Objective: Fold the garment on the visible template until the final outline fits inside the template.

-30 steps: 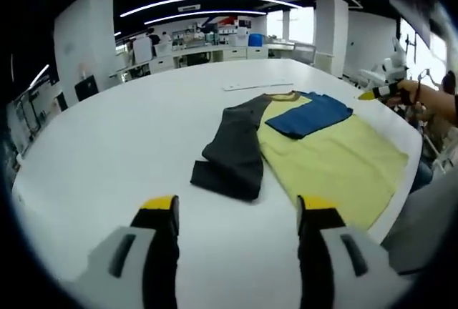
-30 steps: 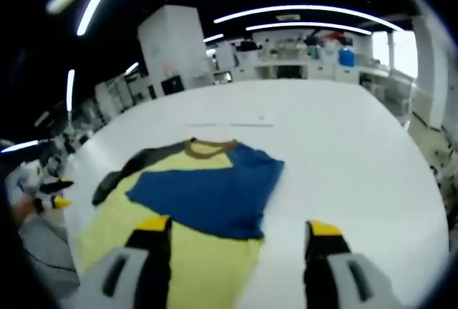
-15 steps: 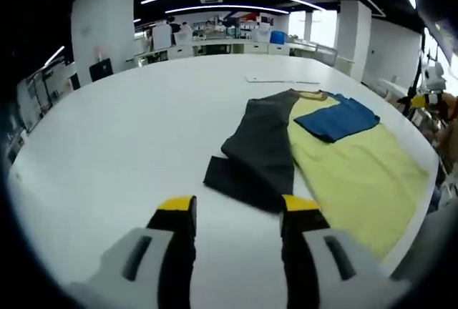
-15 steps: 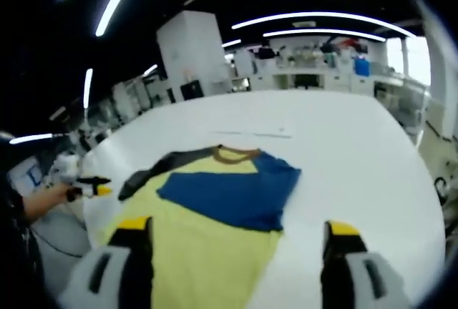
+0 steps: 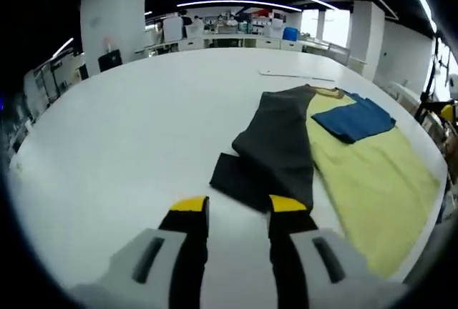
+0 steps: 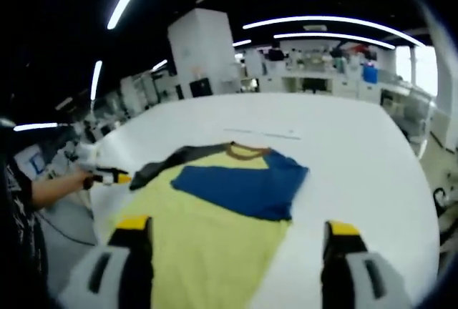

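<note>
A yellow shirt lies flat on the white table. Its blue sleeve is folded across the chest, below the brown collar. Its dark grey sleeve is stretched out to the side, with the cuff end nearest my left gripper. That gripper hovers just short of the cuff, jaws narrow but apart, nothing between them. My right gripper stands wide open over the shirt's yellow body. In the right gripper view, the left gripper shows small by the grey sleeve, held in a hand.
A thin pale strip lies on the table beyond the collar. The table edge runs close along the shirt's hem side. Desks, white pillars and people stand far behind. Bare table spreads left of the grey sleeve.
My left gripper's jaws have drawn closer together, and its view has come nearer to the grey sleeve. The right gripper's jaws have spread a little wider over the shirt.
</note>
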The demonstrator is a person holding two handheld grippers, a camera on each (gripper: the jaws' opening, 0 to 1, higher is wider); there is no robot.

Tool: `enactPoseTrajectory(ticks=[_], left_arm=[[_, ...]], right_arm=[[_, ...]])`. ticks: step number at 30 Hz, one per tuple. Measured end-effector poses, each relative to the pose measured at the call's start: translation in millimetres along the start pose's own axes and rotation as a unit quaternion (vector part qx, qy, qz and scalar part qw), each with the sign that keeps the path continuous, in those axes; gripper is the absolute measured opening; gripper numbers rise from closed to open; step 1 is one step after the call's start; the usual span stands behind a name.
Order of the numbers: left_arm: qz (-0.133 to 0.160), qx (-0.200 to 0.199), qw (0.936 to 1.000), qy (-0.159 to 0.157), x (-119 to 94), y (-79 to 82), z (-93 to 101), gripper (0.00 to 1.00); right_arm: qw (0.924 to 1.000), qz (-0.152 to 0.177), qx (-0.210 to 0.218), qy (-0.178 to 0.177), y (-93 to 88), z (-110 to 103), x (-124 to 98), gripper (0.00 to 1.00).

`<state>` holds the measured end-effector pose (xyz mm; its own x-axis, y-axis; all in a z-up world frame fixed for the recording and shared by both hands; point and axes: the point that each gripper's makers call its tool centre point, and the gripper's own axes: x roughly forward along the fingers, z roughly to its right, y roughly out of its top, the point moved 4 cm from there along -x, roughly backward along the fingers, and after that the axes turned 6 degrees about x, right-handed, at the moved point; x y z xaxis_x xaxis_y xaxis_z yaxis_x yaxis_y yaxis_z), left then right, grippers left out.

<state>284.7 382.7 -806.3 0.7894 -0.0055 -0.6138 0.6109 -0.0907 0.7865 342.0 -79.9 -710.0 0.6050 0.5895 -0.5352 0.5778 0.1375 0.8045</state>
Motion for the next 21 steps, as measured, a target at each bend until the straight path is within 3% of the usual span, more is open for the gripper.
enactPoseTrajectory(ticks=[7, 11, 21], left_arm=[[-0.012, -0.004, 0.9999, 0.003, 11, 1.1, 9.3, 0.21], [-0.023, 0.001, 0.9994, 0.025, 14, -0.8, 8.1, 0.09], [-0.025, -0.035, 0.9981, 0.043, 19, 1.6, 4.4, 0.09]], right_arm=[[0.9999, 0.004, 0.003, -0.014, -3.0, 2, -11, 0.99], [0.9997, 0.006, 0.0, -0.024, -3.0, 4, -16, 0.99], [0.9995, 0.0, -0.003, -0.032, -9.7, 3, -21, 0.99]])
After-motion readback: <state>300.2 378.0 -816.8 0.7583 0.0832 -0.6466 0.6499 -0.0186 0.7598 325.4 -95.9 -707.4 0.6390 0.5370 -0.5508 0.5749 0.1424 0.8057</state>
